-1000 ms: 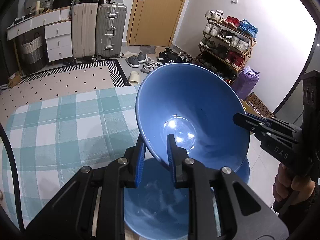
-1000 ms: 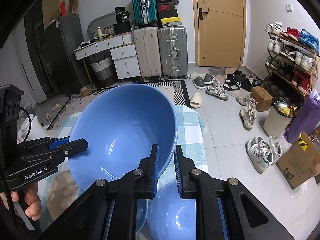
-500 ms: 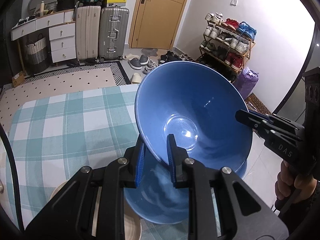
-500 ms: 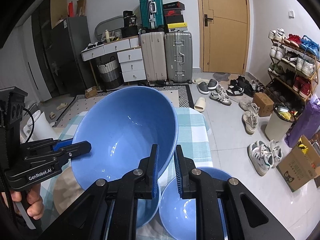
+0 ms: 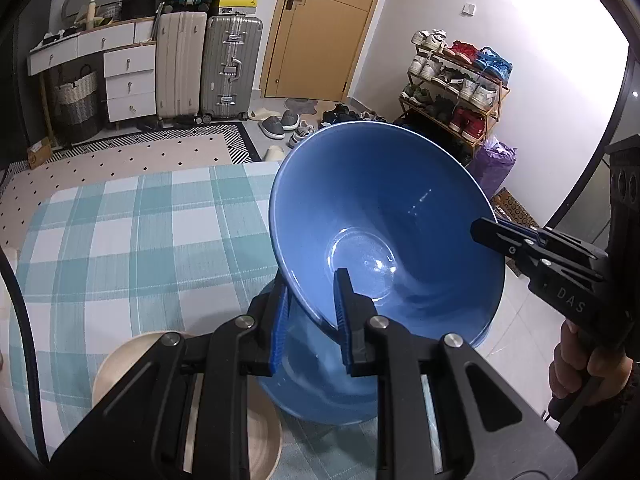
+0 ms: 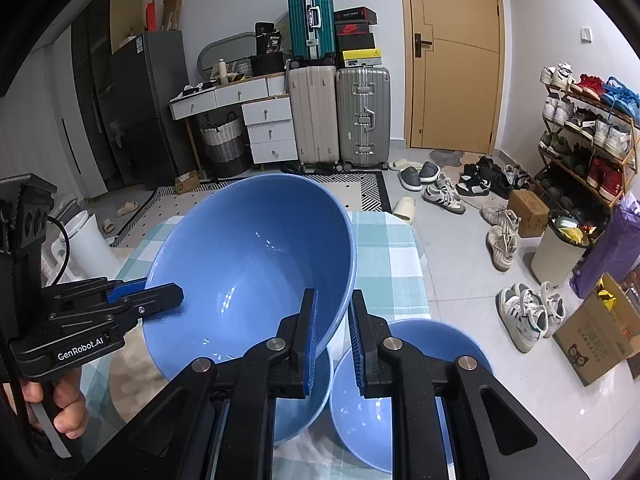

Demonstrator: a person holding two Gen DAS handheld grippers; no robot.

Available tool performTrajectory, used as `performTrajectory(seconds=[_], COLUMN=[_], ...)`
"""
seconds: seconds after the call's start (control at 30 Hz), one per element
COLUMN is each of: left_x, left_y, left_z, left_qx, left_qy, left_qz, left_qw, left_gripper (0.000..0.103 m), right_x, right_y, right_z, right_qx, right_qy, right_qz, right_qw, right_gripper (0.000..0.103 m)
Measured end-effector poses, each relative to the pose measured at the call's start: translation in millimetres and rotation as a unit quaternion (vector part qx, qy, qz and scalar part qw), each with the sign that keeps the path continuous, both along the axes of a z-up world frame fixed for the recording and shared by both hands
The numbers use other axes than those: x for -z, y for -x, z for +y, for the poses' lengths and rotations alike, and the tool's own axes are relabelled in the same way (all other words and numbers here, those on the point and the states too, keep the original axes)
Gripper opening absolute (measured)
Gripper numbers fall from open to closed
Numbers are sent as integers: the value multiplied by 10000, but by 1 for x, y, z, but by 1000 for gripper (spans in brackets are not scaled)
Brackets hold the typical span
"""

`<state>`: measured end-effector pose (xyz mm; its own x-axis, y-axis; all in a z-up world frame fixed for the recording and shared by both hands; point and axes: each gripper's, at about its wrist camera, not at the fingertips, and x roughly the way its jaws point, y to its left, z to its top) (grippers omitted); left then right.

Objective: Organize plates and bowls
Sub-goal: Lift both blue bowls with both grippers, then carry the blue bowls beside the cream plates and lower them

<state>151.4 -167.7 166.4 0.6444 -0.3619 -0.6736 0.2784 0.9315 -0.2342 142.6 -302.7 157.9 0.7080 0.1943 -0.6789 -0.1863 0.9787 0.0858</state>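
Aloft above the checked counter [image 5: 120, 232], tilted: big blue bowl [image 5: 384, 224], clamped at opposite rims by left claw [image 5: 310, 312] and right claw [image 6: 332, 332]. Below, two more blue bowls [image 6: 420, 360]; near left, a beige plate [image 5: 132, 356].

Checked teal-and-white tablecloth [image 5: 120, 240] bearing two blue bowls [image 6: 404, 400], a beige plate [image 5: 132, 356] beside them.

Large blue bowl [image 5: 384, 216] tilted, lifted — two blue bowls [image 6: 400, 400] beneath on cloth.
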Motion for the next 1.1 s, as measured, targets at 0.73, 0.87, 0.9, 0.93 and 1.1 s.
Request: performTrajectory(seconds=[0.73,0.87,0.9,0.93,1.1], left_x=[36,46,47,50,62], left_y=[21,20,20,19,17], left_z=[15,20,21,21,19], left_qx=[-70,-55,-48,-45,-66], left_qy=[39,55,50,32,-55], left_qz=[156,204,214,226,265], left_qw=[9998,9998,9997,9997,9996], left_gripper=[17,17,17,17,17], right_x=[32,39,41,43,54], right_y=[18,21,20,21,22], right_z=[20,23,23,23,22], right_qx=[-70,-81,-80,-76,-78], right_qy=[185,203,197,184,195], right_qz=[272,317,348,365,458], right_qw=[9994,9993,9992,9991,9987], right_gripper=[16,16,16,16,16])
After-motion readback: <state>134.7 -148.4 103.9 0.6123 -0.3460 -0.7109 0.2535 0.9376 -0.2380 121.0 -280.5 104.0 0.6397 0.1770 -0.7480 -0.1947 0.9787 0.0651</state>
